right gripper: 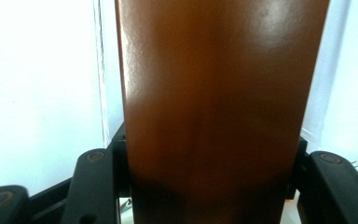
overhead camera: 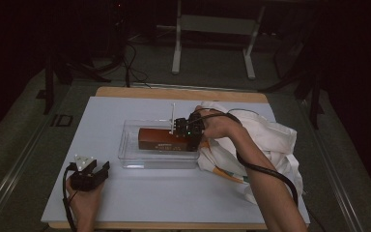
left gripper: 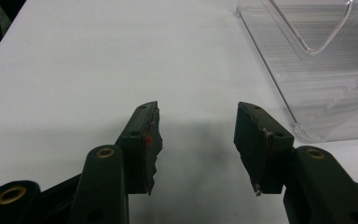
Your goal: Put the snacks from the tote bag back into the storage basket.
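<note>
High view: brown box (overhead camera: 164,138) lying lengthwise in clear bin (overhead camera: 131,155) at desk (overhead camera: 174,193) centre, right gripper (overhead camera: 192,137) clamped on its right end. Risk judged: box end snagging bin wall if tilted, or bin dragged along. Left gripper (overhead camera: 91,175) idle near front left, well apart from bin

Left gripper view: fingers (left gripper: 145,144) released, nothing between; bin corner (left gripper: 307,93) just beyond

Right gripper view: box (right gripper: 214,107) wedged between both fingers (right gripper: 116,154), gripped at sides; smooth faces, slip possible under a shallow hold
</note>
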Motion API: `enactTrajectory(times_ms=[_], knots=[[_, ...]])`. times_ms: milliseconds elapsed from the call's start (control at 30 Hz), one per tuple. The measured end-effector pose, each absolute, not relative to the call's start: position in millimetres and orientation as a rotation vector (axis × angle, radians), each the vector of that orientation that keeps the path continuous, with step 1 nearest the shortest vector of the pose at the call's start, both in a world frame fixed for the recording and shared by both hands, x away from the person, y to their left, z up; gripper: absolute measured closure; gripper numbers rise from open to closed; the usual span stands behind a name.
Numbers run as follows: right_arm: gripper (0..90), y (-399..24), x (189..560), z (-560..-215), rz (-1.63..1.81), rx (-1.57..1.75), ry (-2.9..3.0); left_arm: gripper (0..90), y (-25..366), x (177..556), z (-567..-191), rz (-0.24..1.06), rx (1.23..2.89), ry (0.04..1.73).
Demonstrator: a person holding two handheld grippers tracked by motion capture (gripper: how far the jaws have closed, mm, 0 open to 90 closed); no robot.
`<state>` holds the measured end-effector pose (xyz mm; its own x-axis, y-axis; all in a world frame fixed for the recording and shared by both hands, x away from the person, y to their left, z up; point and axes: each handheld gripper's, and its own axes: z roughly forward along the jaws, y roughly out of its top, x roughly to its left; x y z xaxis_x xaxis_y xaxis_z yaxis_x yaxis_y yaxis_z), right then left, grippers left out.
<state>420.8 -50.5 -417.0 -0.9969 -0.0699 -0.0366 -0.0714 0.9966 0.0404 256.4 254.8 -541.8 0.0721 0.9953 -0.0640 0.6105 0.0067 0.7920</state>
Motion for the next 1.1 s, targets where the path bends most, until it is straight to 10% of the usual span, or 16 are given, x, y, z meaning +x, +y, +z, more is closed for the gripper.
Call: enactTrajectory(times_ms=[1100], knots=[[43.4, -35.0, 419.2, -452.7, 0.030, -0.100, 3.143, 50.9, 255.0, 256.3, -541.8, 0.724, 1.679, 1.614]])
